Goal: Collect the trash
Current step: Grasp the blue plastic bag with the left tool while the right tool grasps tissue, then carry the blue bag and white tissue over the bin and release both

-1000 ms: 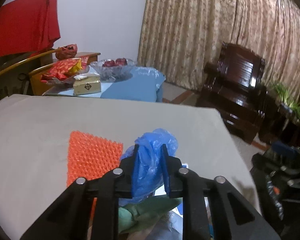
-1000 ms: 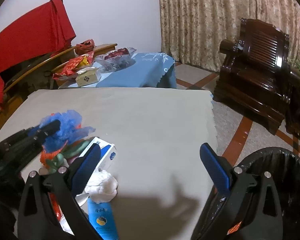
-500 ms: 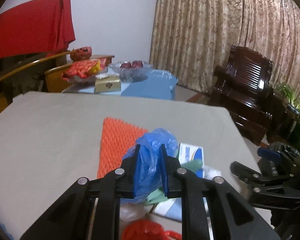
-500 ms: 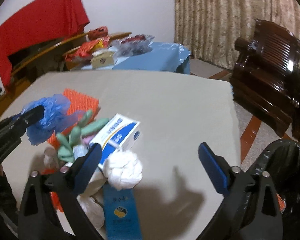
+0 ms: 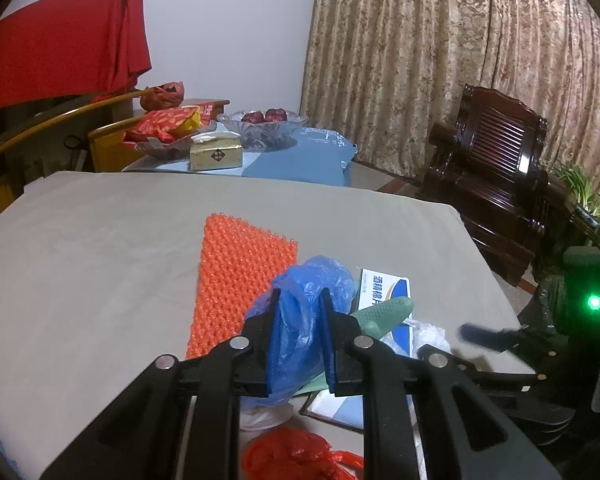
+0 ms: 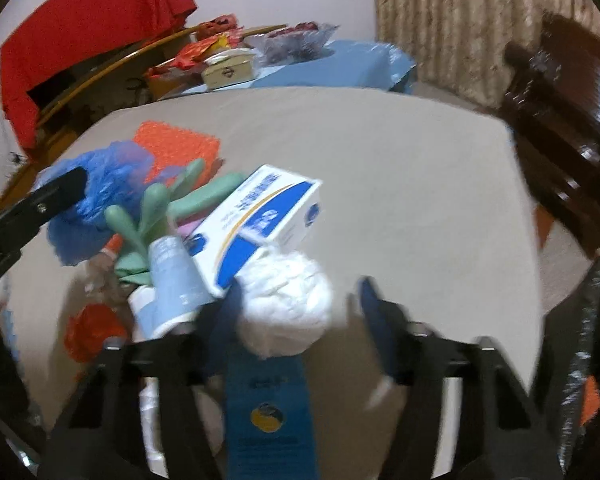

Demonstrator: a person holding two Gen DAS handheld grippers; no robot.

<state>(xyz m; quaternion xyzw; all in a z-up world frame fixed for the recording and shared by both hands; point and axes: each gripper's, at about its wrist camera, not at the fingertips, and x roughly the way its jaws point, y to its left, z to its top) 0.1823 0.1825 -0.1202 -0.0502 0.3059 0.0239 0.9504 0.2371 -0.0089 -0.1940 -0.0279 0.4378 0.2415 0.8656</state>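
My left gripper (image 5: 300,300) is shut on a crumpled blue plastic bag (image 5: 312,292) and holds it above the trash pile; the bag also shows in the right wrist view (image 6: 100,196). My right gripper (image 6: 300,292) is open, its jaws either side of a white crumpled paper ball (image 6: 288,304). The pile holds a white-and-blue box (image 6: 256,216), a green rubber glove (image 6: 156,208), a pale blue paper cup (image 6: 176,280), a blue flat packet (image 6: 268,412), a red plastic bag (image 5: 296,456) and an orange bubble-wrap sheet (image 5: 240,276).
The beige table (image 5: 100,248) carries the pile near its front. A black-lined trash bin (image 6: 588,360) stands at the table's right. Beyond are a blue-clothed side table (image 5: 300,156) with a fruit bowl and a dark wooden chair (image 5: 496,176).
The right gripper has moved left and down onto the pile, now straddling the white paper ball. The left gripper has drawn back with the blue bag still held.
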